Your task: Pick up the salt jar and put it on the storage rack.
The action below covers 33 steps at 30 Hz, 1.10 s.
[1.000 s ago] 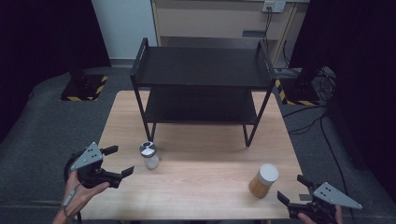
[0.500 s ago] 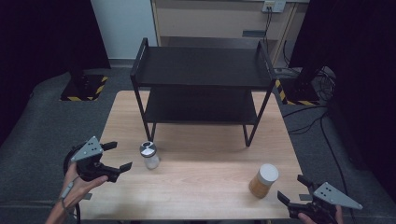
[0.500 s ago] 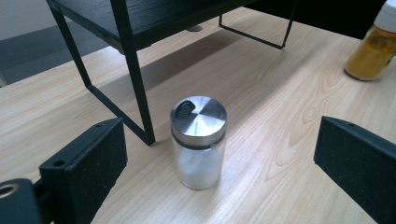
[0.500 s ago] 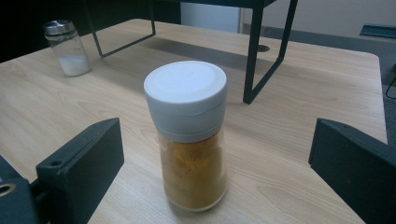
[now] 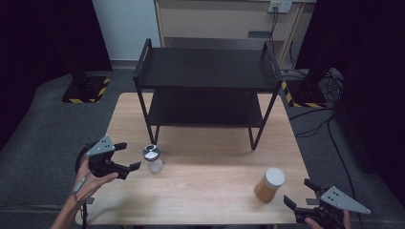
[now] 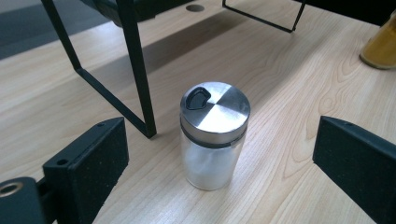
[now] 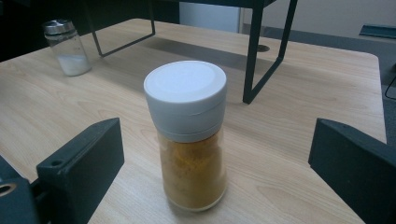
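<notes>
High view: left gripper (image 5: pixel 127 156), jaws spread wide, is facing the salt shaker (image 5: pixel 153 158); right gripper (image 5: pixel 300 197), equally spread, is facing the spice jar (image 5: pixel 270 184).

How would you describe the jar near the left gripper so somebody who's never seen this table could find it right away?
Start at the black two-tier shelf standing on the wooden table; just in front of its front left leg stands a small clear glass shaker. It holds white powder and has a shiny brushed-metal lid with a black flip tab, unlike the spice jar farther right, which has orange powder and a white plastic cap.
</notes>
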Each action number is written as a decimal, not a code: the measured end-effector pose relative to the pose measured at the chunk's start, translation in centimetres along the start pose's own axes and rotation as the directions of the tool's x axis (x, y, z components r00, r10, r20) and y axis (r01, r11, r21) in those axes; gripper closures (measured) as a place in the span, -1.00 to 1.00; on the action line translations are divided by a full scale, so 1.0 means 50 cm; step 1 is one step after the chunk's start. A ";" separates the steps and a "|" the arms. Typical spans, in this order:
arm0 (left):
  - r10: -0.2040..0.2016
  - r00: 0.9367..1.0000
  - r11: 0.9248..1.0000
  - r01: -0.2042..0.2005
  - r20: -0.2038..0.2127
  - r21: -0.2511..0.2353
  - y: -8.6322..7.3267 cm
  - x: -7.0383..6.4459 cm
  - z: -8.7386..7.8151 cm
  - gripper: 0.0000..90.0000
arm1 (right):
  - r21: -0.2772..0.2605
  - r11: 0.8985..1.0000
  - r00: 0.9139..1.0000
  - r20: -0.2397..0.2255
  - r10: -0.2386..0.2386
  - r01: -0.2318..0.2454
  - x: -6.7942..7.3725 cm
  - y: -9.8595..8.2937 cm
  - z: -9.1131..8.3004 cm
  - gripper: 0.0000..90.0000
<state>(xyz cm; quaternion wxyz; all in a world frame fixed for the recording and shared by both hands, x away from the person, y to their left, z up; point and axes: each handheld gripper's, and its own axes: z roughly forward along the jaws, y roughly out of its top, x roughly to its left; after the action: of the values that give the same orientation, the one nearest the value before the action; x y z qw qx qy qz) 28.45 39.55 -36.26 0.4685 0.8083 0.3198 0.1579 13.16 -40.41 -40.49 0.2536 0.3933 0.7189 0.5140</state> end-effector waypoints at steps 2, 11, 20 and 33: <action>-0.002 1.000 1.000 0.002 0.007 0.011 0.003 0.004 0.009 -0.92 | -0.001 1.000 1.000 0.002 0.001 -0.001 0.001 0.000 -0.001 -0.92; -0.005 1.000 0.999 0.004 0.012 0.042 0.016 0.018 0.049 -0.91 | 0.000 1.000 1.000 0.006 0.002 -0.002 0.002 0.000 -0.001 -0.92; 0.027 0.999 0.997 -0.029 0.033 0.071 0.036 0.017 0.095 -0.85 | -0.001 1.000 1.000 0.007 0.003 -0.003 0.002 -0.001 -0.001 -0.92; 0.056 0.998 0.990 -0.061 0.043 0.126 0.051 0.018 0.149 -0.61 | -0.003 1.000 1.000 0.008 0.005 -0.005 0.000 -0.002 -0.001 -0.92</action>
<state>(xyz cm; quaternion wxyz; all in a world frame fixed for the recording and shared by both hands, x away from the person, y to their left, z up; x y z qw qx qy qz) 34.20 34.33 -37.93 0.4176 0.8483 0.2963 0.1349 13.09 -40.45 -40.56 0.2557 0.3966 0.7162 0.5141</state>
